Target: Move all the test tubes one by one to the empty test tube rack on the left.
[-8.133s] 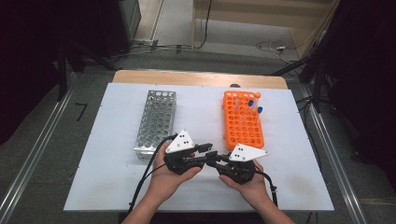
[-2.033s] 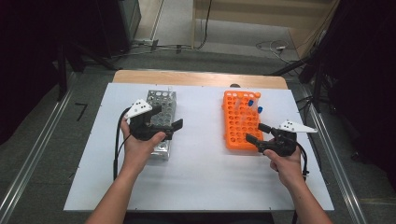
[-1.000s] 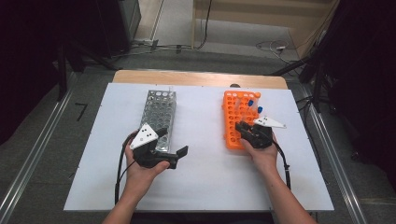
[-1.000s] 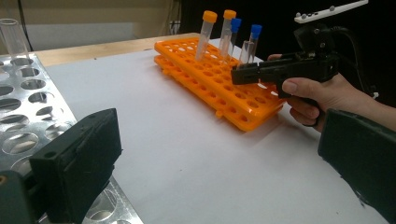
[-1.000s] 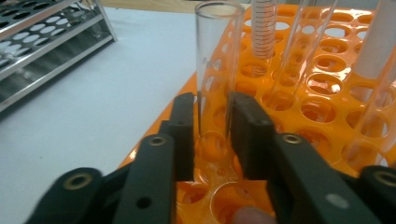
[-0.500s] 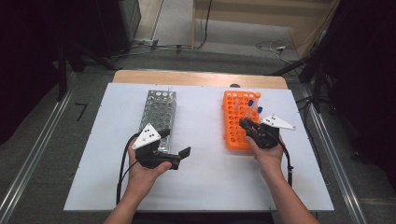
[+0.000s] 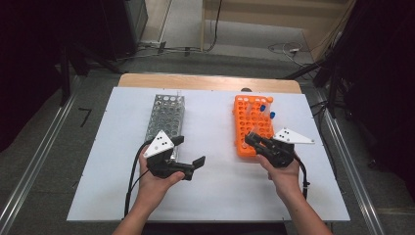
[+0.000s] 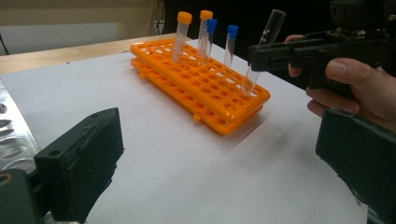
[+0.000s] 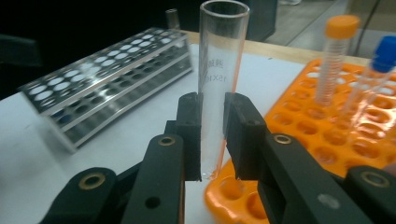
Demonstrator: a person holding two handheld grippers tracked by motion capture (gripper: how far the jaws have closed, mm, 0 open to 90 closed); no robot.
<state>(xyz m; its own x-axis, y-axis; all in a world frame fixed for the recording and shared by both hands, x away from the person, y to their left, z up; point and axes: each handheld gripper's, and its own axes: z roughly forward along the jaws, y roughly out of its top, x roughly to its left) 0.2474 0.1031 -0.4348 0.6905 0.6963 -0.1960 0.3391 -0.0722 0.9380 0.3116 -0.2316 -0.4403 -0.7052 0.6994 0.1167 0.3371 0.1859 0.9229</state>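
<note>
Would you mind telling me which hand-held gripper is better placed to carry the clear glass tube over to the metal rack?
The right hand-held gripper: its jaws are shut on the clear glass tube, just above the orange rack. The left hand-held gripper is open and empty beside the metal rack.

White table (image 7: 220, 191), two tube racks (image 7: 165, 117)

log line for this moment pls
right gripper: shut on clear uncapped glass tube | tube: above orange plastic rack | left gripper: open, beside silver metal rack

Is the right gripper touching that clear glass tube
Touching. The right gripper view shows the right gripper with both pads pressed against the clear glass tube, no gap.
</note>
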